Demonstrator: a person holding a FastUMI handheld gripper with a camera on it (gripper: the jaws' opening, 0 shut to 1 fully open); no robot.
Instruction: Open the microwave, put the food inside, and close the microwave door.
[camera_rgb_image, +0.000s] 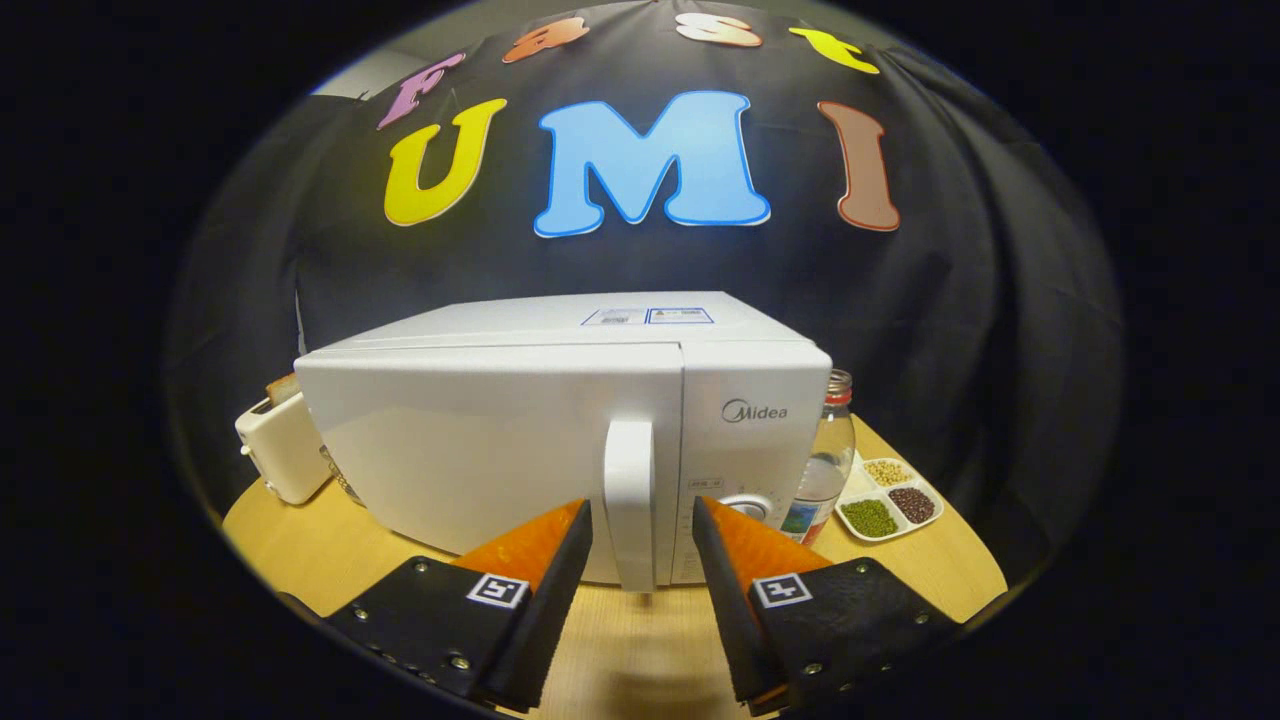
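A white microwave (500, 440) stands on the round wooden table (300, 550) with its door closed. Its upright white door handle (630, 500) sits just left of the control panel with a dial (745, 505). My gripper (642, 515) is open, and the handle's lower part lies between the two fingertips, one finger on each side. I cannot tell whether the fingers touch the handle. No food is between the fingers.
A white toaster (282, 445) with bread in it stands left of the microwave. To the right stand a clear bottle (825, 465) and a white divided dish (890, 500) of beans and grains. Black cloth hangs behind the table.
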